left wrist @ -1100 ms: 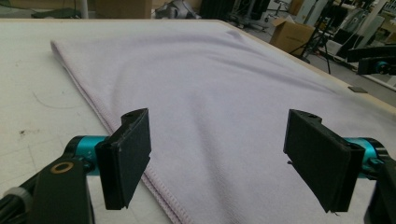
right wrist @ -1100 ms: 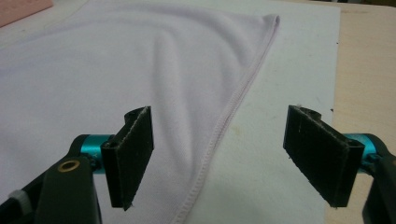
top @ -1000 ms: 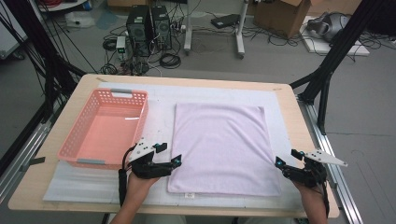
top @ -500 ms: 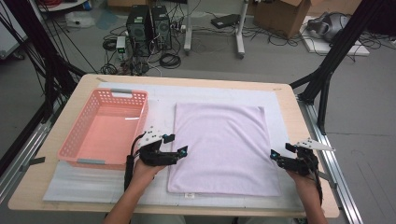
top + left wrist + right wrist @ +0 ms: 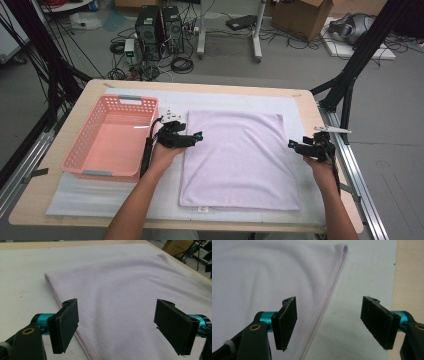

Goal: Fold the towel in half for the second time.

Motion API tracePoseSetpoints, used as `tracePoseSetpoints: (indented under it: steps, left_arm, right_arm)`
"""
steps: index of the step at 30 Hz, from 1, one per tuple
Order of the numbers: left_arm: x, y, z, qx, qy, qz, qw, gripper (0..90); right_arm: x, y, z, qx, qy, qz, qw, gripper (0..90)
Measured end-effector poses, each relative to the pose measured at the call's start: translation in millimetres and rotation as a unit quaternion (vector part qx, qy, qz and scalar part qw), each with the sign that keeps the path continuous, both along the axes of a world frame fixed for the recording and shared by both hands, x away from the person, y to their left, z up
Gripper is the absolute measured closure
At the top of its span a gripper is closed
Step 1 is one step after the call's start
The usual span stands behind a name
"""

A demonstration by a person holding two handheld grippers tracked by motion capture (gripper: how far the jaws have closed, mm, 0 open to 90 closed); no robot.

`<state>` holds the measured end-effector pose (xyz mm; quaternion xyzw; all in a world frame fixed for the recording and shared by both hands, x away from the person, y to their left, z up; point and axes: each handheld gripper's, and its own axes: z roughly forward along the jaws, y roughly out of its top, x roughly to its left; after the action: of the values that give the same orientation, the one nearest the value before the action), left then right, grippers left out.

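A pale lilac towel [image 5: 240, 157] lies spread flat on a white mat [image 5: 115, 192] that covers most of the wooden table [image 5: 310, 107], nearer the table's right edge than its left, with its near hem running close along the near edge. The left gripper [image 5: 192, 139] hovers at the towel's left hem, toward the far left corner of the cloth, held in a hand [image 5: 165, 150] that reaches in from the near edge. In the left gripper view its jaws stand wide open with nothing pressed between them: the stitched left hem [image 5: 68, 315] passes just beside the left-hand pad, and the cloth fills the gap below. The right gripper [image 5: 295, 146] sits at the towel's right hem, near the table's right edge, roughly halfway along that side of the cloth. In the right gripper view its jaws are also open and have just been closing a little; the folded hem [image 5: 329, 296] runs up between the two pads, with neither pad pressing on it, towel on one side and bare mat on the other, and the towel's far right corner [image 5: 343, 248] shows ahead. A pink plastic basket [image 5: 82, 150] stands on the left part of the table, empty, just beside the left hand.
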<state>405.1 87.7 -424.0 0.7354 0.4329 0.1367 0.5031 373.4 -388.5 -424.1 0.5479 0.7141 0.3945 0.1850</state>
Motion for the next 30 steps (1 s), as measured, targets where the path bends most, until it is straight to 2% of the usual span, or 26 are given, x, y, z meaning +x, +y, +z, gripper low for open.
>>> tracePoseSetpoints:
  steps: [2,6,9,10,11,12,13,15,17,18,20,23,25,26,27,29,30]
  left_arm:
    - [8.7,0.1,-1.3,-0.005,0.002,0.013,0.9999,22.6]
    - [26.1,1.4,-8.0,0.013,0.025,0.025,0.9993,24.3]
    - [35.8,3.2,-13.8,0.024,0.028,0.030,0.9989,29.8]
    - [39.4,4.4,-16.4,0.041,0.040,0.032,0.9978,34.7]
    - [42.1,5.0,-19.6,0.047,0.046,0.040,0.9970,36.7]
    - [44.7,5.7,-21.5,0.050,0.055,0.042,0.9964,37.0]
    - [46.9,5.6,-22.6,0.058,0.059,0.044,0.9956,39.2]
    - [50.0,3.1,-24.2,0.074,0.059,0.040,0.9947,39.8]
    - [53.0,0.2,-23.2,0.086,0.055,0.039,0.9940,41.1]
    - [53.6,-1.7,-23.8,0.084,0.049,0.042,0.9944,41.6]
    - [53.9,-4.7,-25.7,0.101,0.038,0.041,0.9933,44.7]
    - [52.6,-10.1,-26.5,0.126,0.022,0.042,0.9909,47.1]
    - [52.5,-10.1,-26.5,0.120,0.022,0.043,0.9916,53.5]
    - [52.5,-10.6,-26.5,0.115,0.025,0.047,0.9920,58.9]
    - [52.3,-11.3,-26.5,0.107,0.029,0.046,0.9928,63.6]
    - [52.0,-12.7,-27.0,0.086,0.040,0.040,0.9947,79.4]
    - [52.2,-11.7,-27.3,0.077,0.046,0.044,0.9950,82.8]
  right_arm:
    - [9.3,0.9,0.9,0.008,0.002,0.001,1.0000,30.2]
    - [26.7,2.5,0.2,0.012,0.006,-0.005,0.9999,32.6]
    - [38.2,6.7,-3.7,0.003,0.018,-0.004,0.9998,35.2]
    - [41.6,8.2,-5.1,-0.005,0.020,-0.005,0.9998,37.2]
    - [44.2,10.0,-5.6,-0.020,0.017,-0.010,0.9996,39.0]
    - [47.0,11.4,-6.2,-0.026,0.015,-0.016,0.9994,40.1]
    - [48.6,12.4,-7.0,-0.018,0.007,-0.018,0.9996,43.4]
    - [52.0,15.4,-9.5,-0.022,0.002,-0.016,0.9996,47.3]
    - [56.9,18.7,-13.3,-0.032,0.014,-0.016,0.9992,47.3]
    - [59.1,19.5,-15.4,-0.033,0.018,-0.019,0.9991,46.7]
    - [63.1,21.3,-18.6,-0.038,0.022,-0.023,0.9988,44.2]
    - [67.9,25.7,-20.7,-0.054,0.026,-0.023,0.9980,45.6]
    - [69.4,27.3,-20.0,-0.061,0.027,-0.021,0.9976,52.5]
    - [69.1,27.5,-19.6,-0.058,0.027,-0.024,0.9976,59.3]
    - [69.0,28.1,-19.6,-0.052,0.028,-0.020,0.9980,66.3]
    - [68.5,30.2,-19.6,-0.044,0.029,-0.006,0.9986,80.1]
    - [67.9,31.6,-19.5,-0.041,0.030,-0.004,0.9987,82.6]
